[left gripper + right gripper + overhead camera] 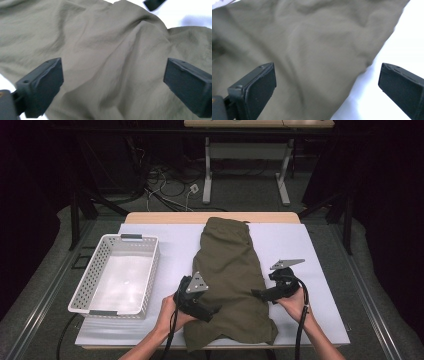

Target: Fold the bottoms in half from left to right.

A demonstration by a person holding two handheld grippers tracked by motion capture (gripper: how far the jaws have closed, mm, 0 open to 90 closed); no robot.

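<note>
High view: left tongs (216,310) and right tongs (256,294) both spread over olive shorts (230,270); nothing pinched.

Bright overexposed tabletop, dark surroundings, blurred close-ups.

Garment's (230,280) near hem cut off

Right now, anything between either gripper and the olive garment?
Nothing visible. The left gripper and right gripper both hang open just over the olive garment on the white mat. Each gripper view shows only cloth between its jaws. The white basket sits off to the left.
</note>
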